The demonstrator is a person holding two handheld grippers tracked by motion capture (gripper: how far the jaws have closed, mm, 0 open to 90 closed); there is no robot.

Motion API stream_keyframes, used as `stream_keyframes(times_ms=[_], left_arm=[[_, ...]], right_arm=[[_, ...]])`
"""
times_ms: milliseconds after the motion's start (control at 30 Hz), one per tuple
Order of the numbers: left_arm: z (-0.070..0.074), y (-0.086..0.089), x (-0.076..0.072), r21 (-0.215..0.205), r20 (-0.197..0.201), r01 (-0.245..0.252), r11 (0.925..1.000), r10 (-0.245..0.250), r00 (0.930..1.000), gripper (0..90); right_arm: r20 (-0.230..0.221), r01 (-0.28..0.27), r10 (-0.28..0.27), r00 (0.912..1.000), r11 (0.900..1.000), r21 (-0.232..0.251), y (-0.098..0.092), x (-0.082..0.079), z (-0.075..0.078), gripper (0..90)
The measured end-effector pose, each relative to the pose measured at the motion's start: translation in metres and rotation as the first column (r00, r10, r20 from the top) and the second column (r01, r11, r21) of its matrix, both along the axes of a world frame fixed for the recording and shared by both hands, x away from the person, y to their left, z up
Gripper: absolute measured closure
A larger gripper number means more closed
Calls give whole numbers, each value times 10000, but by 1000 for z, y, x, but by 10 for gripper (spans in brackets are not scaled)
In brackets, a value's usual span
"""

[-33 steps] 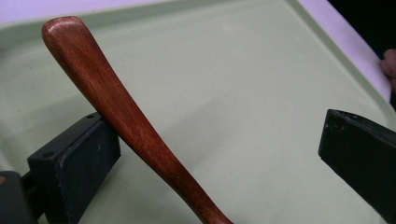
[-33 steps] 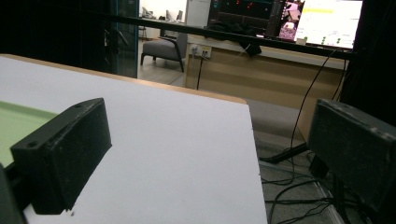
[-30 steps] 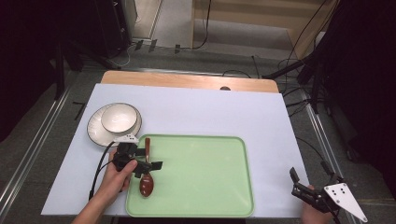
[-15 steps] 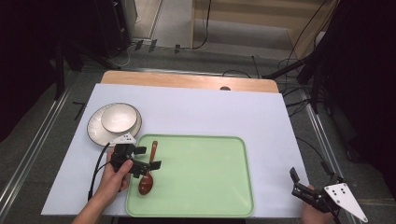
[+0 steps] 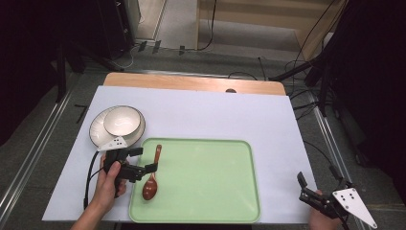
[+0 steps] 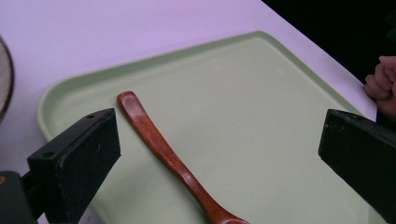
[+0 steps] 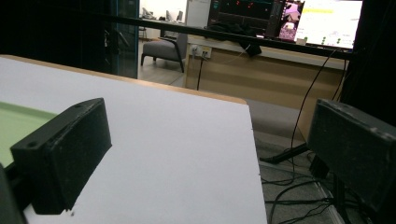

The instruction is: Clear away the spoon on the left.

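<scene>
We hold left gripper (image 5: 141,163) jaws spread at spoon's (image 5: 152,176) 9 o'clock on green tray (image 5: 210,201), right gripper (image 5: 313,189) jaws spread w/ nothing at 4 o'clock, white table (image 5: 215,115), dark room.

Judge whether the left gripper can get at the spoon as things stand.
Probably yes: the left gripper is open beside the spoon, which lies bare on the tray with nothing between.

A white-covered tabletop (image 5: 215,115) with a bare wooden far edge stands on grey floor (image 5: 177,57) strewn with black cables (image 5: 306,91). Beyond it, a wooden counter (image 7: 261,70) carries lit monitors (image 7: 327,16); a grey armchair (image 7: 163,51) sits in the dim room.
</scene>
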State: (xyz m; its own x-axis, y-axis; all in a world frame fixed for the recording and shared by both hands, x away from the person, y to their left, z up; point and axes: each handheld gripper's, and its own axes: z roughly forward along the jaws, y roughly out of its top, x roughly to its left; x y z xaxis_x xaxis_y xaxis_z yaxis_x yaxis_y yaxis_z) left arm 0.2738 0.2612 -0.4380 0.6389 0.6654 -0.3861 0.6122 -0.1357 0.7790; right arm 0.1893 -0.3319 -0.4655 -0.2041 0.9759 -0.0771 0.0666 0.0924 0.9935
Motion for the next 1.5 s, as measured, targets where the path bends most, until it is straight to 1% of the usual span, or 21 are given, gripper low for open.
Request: stream_keyframes(times_ms=[67, 100, 133, 167, 200, 333, 467, 600, 700, 900, 1033, 1200, 1233, 1267, 1300, 1333, 1367, 1400, 1433, 1467, 1500], left_arm=[[3, 6, -3, -109, 168, -1, 9999, 3, 9999, 0], [3, 6, -3, -109, 168, -1, 9999, 3, 9999, 0], [4, 8, -5, -84, 282, -2, 10000, 4, 9996, 0], [5, 12, -8, -157, 361, -77, 9998, 83, 9993, 0], [5, 12, -8, -157, 361, -77, 9998, 83, 9993, 0], [6, 25, -14, -195, 514, -271, 9994, 281, 9983, 0], [6, 32, -18, -190, 523, -369, 9991, 379, 9979, 0], [7, 43, -25, -188, 630, -549, 9983, 560, 9964, 0], [8, 48, -28, -168, 667, -643, 9978, 652, 9956, 0], [5, 65, -36, -161, 654, -981, 9950, 990, 9929, 0], [5, 72, -40, -166, 707, -1062, 9942, 1071, 9917, 0], [4, 87, -49, -281, 762, -1386, 9900, 1403, 9872, 0], [3, 94, -54, -322, 790, -1559, 9873, 1580, 9843, 0], [3, 94, -54, -322, 790, -1559, 9873, 1580, 9843, 0], [1, 100, -59, -271, 833, -1762, 9840, 1779, 9805, 0], [1, 100, -59, -271, 833, -1762, 9840, 1779, 9805, 0], [-2, 106, -64, -259, 832, -1892, 9816, 1908, 9781, 0], [-2, 106, -64, -259, 832, -1892, 9816, 1908, 9781, 0], [-6, 112, -70, -29, 857, -2082, 9781, 2076, 9744, 0], [-6, 112, -70, -29, 857, -2082, 9781, 2076, 9744, 0], [-12, 119, -74, 218, 811, -2316, 9726, 2292, 9700, 0]], right_arm=[[-4, 5, -5, 10000, 10000, 3, 0, 0, 0, 0], [-4, 5, -5, 10000, 10000, 3, 0, 0, 0, 0], [0, 3, -3, 10000, 10000, 2, 0, 0, 0, 0], [-2, -1, 1, 10000, 10000, -5, 0, 0, 0, 0], [-2, -1, 1, 10000, 10000, -5, 0, 0, 0, 0], [-2, 4, -4, 10000, 10000, -4, 0, 0, 0, 0], [-1, 15, -15, 10000, 10000, -15, 0, 0, 0, 0], [-11, 27, -27, 10000, 10000, -22, 0, 0, 0, 0], [-8, 6, -6, 10000, 10000, -16, 0, 0, 0, 0], [-11, 30, -30, 10000, 10000, -20, 0, 0, 0, 0], [-13, 38, -38, 10000, 10000, -23, 1, 0, 0, 0], [-10, 43, -43, 10000, 10000, -22, 0, 0, 0, 0], [-10, 41, -41, 10000, 10000, -20, 0, 0, 0, 0], [-10, 43, -43, 10000, 10000, -21, 0, 0, 0, 0], [-7, 38, -38, 10000, 10000, -28, 0, 0, 0, 0], [-8, 36, -36, 10000, 10000, -21, 0, 0, 0, 0], [-4, 26, -26, 10000, 10000, 4, 0, 0, 0, 0], [-4, 26, -26, 10000, 10000, 4, 0, 0, 0, 0], [-2, 25, -25, 10000, 10000, 20, 0, 0, 0, 0], [-2, 25, -25, 10000, 10000, 20, 0, 0, 0, 0], [20, -1, 1, 10000, 10000, 38, -1, 0, 0, 0]])
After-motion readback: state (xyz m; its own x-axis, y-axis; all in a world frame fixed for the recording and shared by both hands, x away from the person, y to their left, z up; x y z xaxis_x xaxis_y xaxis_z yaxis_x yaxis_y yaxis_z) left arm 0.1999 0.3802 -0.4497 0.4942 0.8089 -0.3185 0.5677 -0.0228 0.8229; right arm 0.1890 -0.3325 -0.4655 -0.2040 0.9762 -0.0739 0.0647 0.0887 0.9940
